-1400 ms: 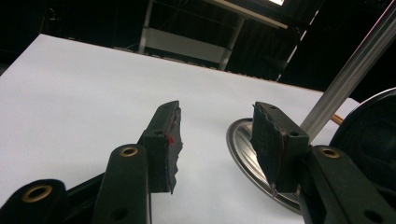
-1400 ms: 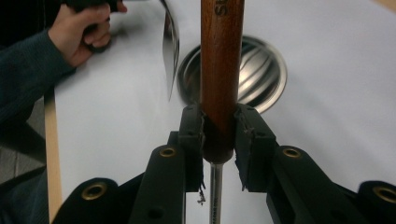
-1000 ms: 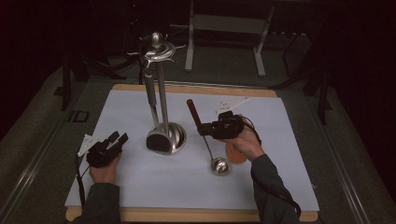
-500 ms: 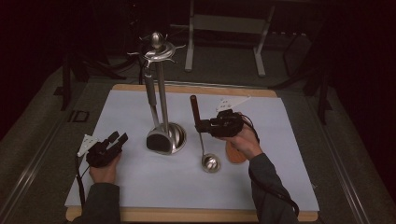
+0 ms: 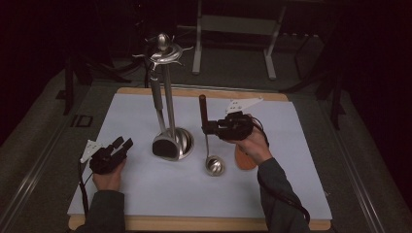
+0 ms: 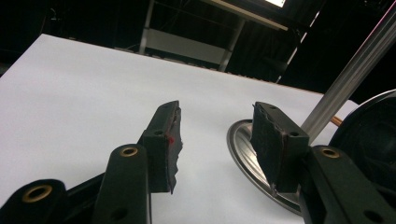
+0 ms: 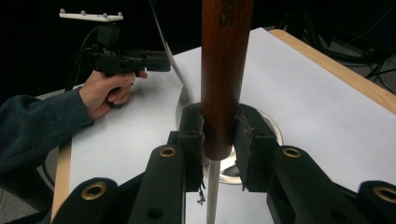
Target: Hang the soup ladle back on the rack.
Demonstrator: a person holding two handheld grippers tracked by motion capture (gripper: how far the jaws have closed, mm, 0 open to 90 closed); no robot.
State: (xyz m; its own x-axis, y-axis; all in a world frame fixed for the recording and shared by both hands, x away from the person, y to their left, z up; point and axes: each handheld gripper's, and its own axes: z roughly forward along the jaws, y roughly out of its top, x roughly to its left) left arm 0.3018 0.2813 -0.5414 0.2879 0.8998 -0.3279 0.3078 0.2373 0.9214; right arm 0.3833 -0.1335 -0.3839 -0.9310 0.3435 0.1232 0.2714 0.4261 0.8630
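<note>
A ladle with a dark wooden handle (image 5: pixel 202 109) (image 7: pixel 224 70) and a small steel bowl (image 5: pixel 214 165) stands nearly upright right of the stand's base, its bowl on or just above the white mat. My right gripper (image 5: pixel 206 128) (image 7: pixel 219 135) is shut on the lower end of the handle, just above the thin metal shaft (image 7: pixel 212 191). My left gripper (image 5: pixel 124 144) (image 6: pixel 217 140) rests at the mat's left, open with nothing between its jaws, pointing at the stand's round base (image 6: pixel 243 144).
A tall steel utensil stand (image 5: pixel 167 97) with hooks on top rises mid-table; a dark utensil (image 5: pixel 165 147) hangs against its base (image 5: pixel 184 141). An orange object (image 5: pixel 243 160) lies under my right hand. The white mat (image 5: pixel 291 184) covers a wooden board.
The ladle has swung more upright in my right gripper, its bowl drifting left toward the stand's base. My left gripper has stayed where it was.
</note>
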